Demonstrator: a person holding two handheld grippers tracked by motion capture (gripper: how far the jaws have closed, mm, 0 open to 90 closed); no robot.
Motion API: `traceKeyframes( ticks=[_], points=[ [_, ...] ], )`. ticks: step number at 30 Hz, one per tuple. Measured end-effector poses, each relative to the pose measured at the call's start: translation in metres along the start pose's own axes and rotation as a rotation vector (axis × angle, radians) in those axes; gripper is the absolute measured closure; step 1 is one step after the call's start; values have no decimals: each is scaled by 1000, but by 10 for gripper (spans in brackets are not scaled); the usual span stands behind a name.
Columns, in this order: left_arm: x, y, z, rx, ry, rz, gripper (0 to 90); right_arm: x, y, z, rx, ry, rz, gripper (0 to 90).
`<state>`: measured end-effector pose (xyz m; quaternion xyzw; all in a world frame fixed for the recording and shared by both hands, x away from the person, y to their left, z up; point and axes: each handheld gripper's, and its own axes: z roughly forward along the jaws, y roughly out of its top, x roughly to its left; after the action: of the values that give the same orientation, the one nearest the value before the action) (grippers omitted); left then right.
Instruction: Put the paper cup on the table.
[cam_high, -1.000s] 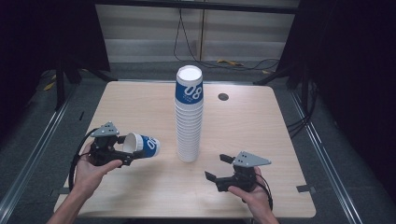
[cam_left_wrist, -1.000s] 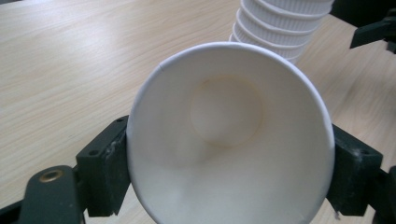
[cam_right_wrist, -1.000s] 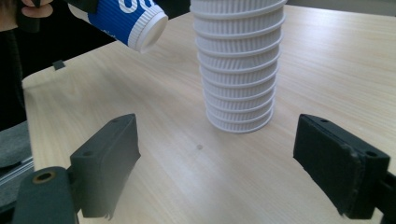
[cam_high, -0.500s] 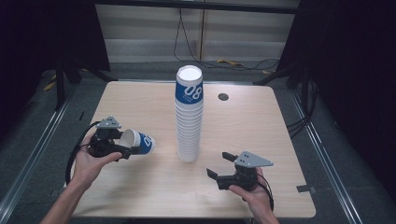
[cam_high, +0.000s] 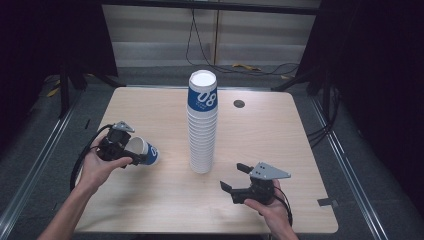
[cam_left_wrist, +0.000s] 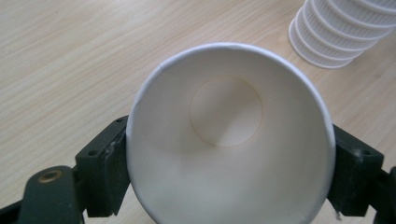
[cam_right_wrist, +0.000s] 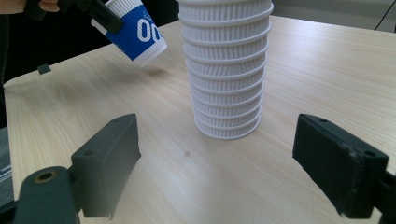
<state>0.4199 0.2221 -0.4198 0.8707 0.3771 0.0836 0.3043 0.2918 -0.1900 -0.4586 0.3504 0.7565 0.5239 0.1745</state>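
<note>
- We see the left tongs (cam_high: 131, 150) clamped on a single cup (cam_high: 143, 152), the jaws pressing its wall on both sides near the rim
- In the left gripper view the cup (cam_left_wrist: 229, 140) opens toward the camera, white inside, its round bottom plain to see
- We find that cup held off the surface (cam_high: 150, 200), tilted, its bottom pointing toward the stack (cam_high: 202, 125); in the right gripper view its blue band (cam_right_wrist: 135, 30) bears white digits
- The cup sits at the left of the surface, near the stack but apart from it
- The stack stands upright near the middle of the surface, ribbed white cups nested, the top one blue with "08"
- We see the right tongs (cam_high: 236, 176) spread wide and holding nothing, low over the surface, in front of the stack and to its right
- In the right gripper view the stack's base (cam_right_wrist: 227, 126) lies between the two jaws, farther off, touching neither
- A small dark round spot (cam_high: 239, 104) lies on the surface behind the stack
</note>
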Motion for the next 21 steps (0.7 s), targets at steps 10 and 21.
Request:
traceKeyframes(
  ticks=[10,21],
  points=[
    [11,10,14,91,51,-22,168,0,-1,0,3,6,5,146],
    [8,28,26,161,85,-7,161,0,-3,2,13,11,6,146]
  ],
)
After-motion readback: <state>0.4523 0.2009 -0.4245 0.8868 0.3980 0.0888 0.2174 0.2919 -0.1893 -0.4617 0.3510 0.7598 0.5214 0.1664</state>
